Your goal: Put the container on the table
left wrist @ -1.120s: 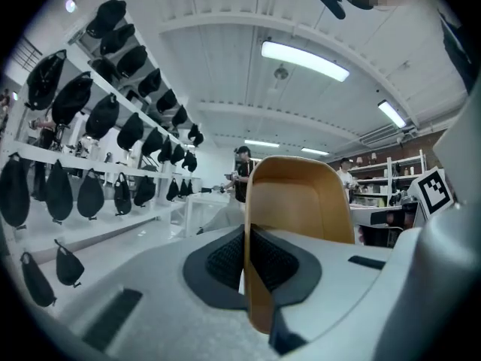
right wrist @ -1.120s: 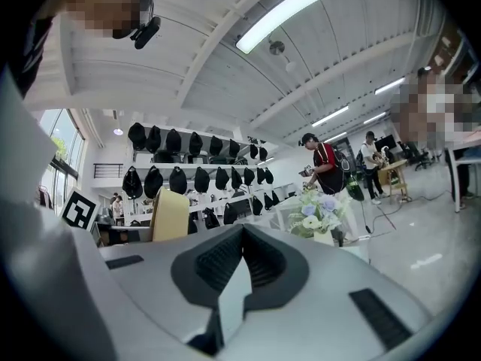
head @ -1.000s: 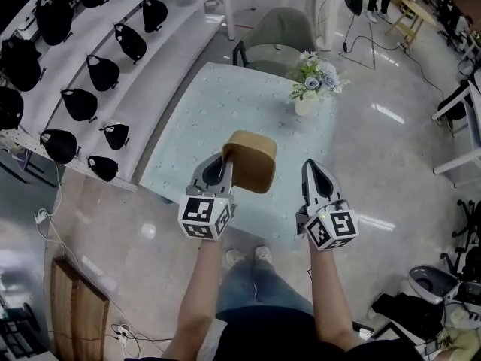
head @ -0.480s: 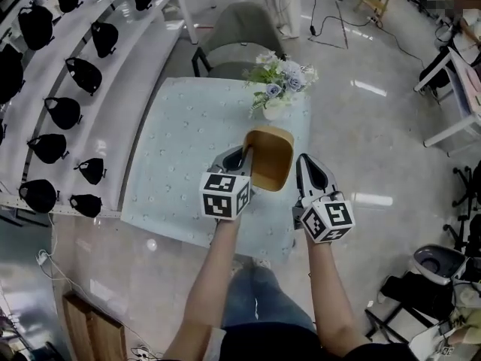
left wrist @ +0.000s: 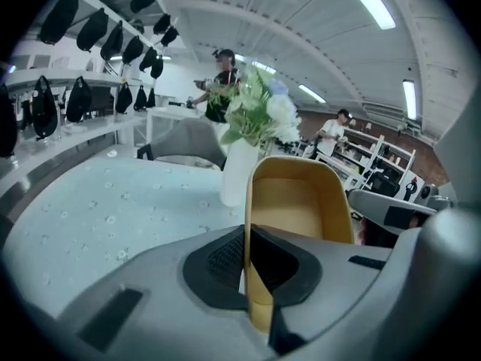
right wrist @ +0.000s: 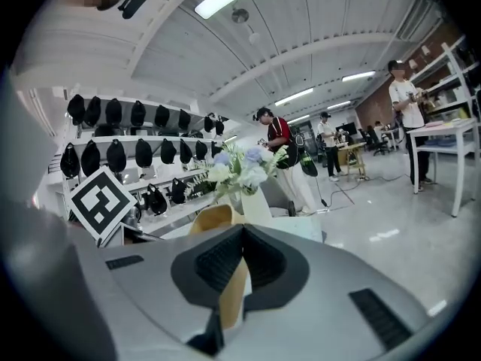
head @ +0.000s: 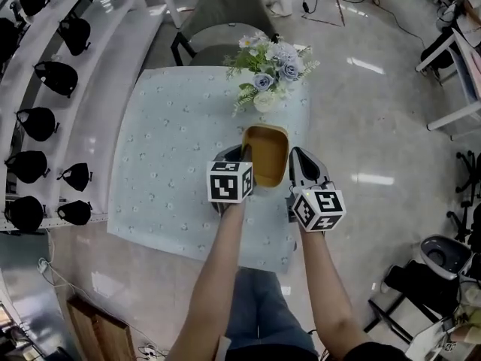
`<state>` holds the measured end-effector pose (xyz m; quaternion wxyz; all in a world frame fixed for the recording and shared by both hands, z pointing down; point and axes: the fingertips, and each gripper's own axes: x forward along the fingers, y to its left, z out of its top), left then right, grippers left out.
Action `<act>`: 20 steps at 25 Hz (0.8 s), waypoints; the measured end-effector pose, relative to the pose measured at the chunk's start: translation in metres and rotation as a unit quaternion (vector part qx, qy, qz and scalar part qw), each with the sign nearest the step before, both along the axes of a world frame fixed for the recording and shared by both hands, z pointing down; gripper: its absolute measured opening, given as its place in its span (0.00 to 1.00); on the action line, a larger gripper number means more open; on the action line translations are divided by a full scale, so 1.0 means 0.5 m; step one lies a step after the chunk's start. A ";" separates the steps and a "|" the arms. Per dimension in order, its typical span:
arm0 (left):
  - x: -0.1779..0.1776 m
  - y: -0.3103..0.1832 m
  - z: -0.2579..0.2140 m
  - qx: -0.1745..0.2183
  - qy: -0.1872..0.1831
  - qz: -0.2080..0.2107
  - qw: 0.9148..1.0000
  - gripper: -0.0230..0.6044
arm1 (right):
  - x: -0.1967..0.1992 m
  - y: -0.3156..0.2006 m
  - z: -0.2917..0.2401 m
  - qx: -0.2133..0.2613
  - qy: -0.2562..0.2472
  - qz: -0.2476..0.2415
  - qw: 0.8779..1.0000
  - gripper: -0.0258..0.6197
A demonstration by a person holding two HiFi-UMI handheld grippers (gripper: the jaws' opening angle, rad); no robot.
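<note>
The left hand-held gripper [head: 237, 156] is closed on the left wall of the container [head: 267, 153]; its own view shows the thin tan wall pinched between the two dark pads. The right hand-held gripper [head: 299, 160] is likewise closed, clamping the opposite wall, with a strip of the same tan wall running down between its pads. The two marker cubes face up toward the head camera, the left one [head: 229, 180] just beside the container's near left corner and the right one [head: 316, 207] a little nearer the person's body. Bare forearms [head: 225, 277] reach forward from the bottom of the head view.

The container is a tan tub with rounded corners, upright, its open top facing up, held between both grippers over the right half of the tabletop [head: 173, 149]. From these angles it is hard to tell whether its base touches the cloth or hangs just above it. Just beyond it stands a white vase [head: 263, 102] of pale blue and white flowers [head: 274, 55], near the container but apart from it.

The tabletop is covered with a pale blue-green cloth dotted with small flowers. A grey chair [head: 225, 10] is pushed up to the far side. At the left, white shelves [head: 105, 59] carry rows of black items [head: 56, 74]. A glossy pale floor [head: 376, 126] lies to the right
</note>
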<state>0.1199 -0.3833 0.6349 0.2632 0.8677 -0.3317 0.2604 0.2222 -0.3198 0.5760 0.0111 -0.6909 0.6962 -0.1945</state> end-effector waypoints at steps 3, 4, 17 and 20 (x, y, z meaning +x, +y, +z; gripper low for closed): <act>0.008 -0.017 0.069 -0.021 -0.032 0.008 0.999 0.05 | 0.004 -0.031 0.064 -0.025 0.001 -0.001 1.000 0.04; 0.010 -0.023 0.086 -0.027 -0.040 0.008 0.999 0.05 | 0.005 -0.040 0.081 -0.033 0.001 0.000 0.999 0.04; 0.020 -0.063 0.179 -0.071 -0.078 0.032 0.994 0.05 | 0.039 -0.118 0.201 -0.107 0.016 0.007 0.994 0.04; 0.021 -0.061 0.186 -0.074 -0.077 0.041 0.993 0.05 | 0.042 -0.127 0.221 -0.118 0.012 0.008 0.993 0.04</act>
